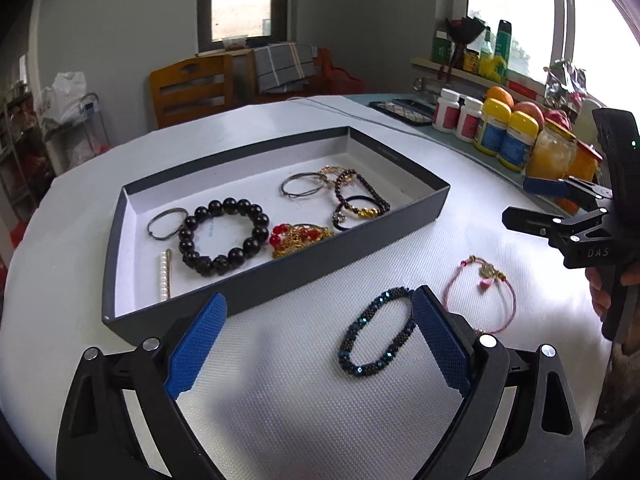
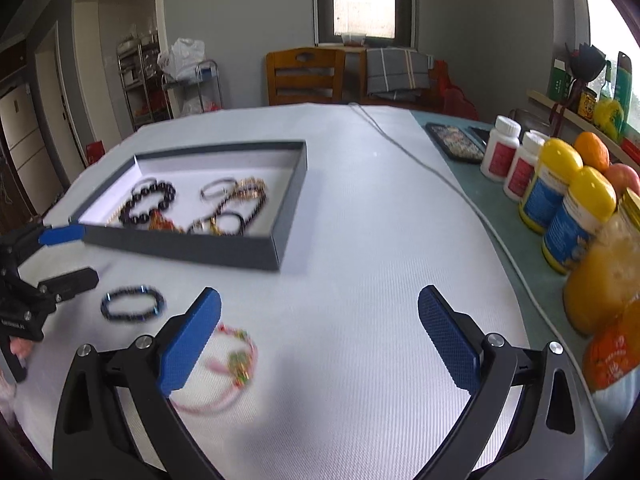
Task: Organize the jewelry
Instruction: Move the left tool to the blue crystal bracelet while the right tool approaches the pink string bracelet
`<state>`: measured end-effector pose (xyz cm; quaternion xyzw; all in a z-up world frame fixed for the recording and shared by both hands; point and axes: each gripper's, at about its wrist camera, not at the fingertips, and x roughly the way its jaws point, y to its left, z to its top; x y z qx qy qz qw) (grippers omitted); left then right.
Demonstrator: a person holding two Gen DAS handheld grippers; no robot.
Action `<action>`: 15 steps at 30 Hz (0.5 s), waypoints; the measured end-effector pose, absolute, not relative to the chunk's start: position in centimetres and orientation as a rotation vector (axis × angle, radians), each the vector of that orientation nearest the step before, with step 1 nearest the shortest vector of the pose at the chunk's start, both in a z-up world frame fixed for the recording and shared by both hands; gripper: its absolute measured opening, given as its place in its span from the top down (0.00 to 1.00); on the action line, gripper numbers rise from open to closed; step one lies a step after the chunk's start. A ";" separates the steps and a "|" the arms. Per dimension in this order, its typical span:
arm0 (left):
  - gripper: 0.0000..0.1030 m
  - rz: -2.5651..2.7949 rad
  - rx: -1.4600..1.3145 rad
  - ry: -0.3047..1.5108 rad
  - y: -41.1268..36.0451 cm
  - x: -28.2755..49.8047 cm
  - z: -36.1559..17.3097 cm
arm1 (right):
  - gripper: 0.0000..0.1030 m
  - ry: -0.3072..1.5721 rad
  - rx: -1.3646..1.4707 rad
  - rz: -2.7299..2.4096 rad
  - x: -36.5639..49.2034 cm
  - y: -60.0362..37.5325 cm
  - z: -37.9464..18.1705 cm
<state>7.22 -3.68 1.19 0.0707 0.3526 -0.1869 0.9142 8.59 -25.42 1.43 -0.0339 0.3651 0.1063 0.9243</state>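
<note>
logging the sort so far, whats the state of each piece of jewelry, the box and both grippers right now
box: open, no lid, holding jewelry
black bead bracelet: lying in the box
pearl hair clip: lying in the box
blue bead bracelet: on the table, outside the box, not gripped
pink cord bracelet: on the table, outside the box, not gripped
left gripper: open, empty
right gripper: open, empty
</note>
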 end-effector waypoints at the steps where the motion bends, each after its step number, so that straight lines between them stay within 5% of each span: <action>1: 0.07 -0.387 0.163 0.729 -4.0 7.2 1.0 | 0.06 0.762 -0.075 0.224 8.3 -25.5 1.0; 9: 0.08 -0.425 0.161 0.796 -4.4 8.0 -0.1 | 0.06 0.849 -0.084 0.328 7.4 -24.1 -0.5; 15: 0.12 -0.426 0.173 0.812 -4.5 8.0 -0.3 | 0.37 0.911 -0.171 0.387 7.3 -21.8 -1.6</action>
